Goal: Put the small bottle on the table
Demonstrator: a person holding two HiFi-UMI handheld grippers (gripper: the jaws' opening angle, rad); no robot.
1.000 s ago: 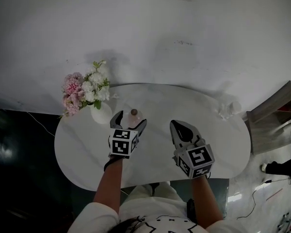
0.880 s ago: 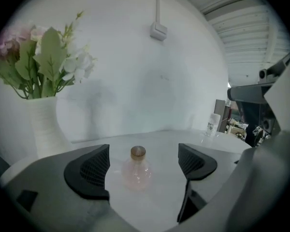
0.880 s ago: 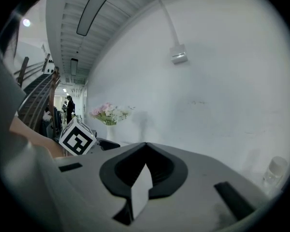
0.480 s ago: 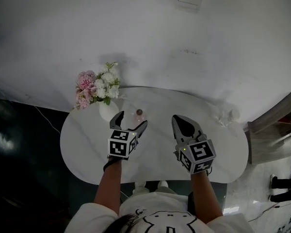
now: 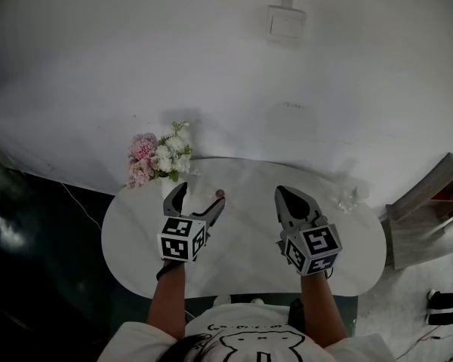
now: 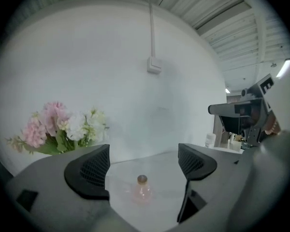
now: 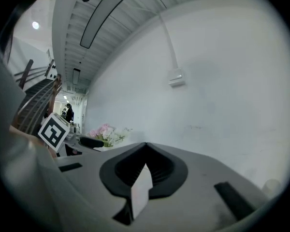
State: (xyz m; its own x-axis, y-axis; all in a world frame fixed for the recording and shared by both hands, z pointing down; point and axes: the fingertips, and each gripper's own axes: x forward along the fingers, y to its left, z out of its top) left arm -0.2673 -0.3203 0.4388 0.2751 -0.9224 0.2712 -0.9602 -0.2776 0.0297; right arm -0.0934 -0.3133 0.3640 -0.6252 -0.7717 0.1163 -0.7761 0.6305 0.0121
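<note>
Bottle (image 6: 141,191) upright on tabletop (image 5: 249,232), placing looks done; left hand-held gripper (image 6: 142,167) released, right hand-held gripper (image 7: 144,167) clenched, empty. Next: back off cleanly.

One bottle (image 5: 220,194); one bouquet (image 5: 160,157); one table (image 5: 245,259)

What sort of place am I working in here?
Probably a plain indoor room, perhaps a staged corner: a white oval table stands against a bare white wall with a switch plate, and a bouquet of pink and white flowers sits on it.
</note>
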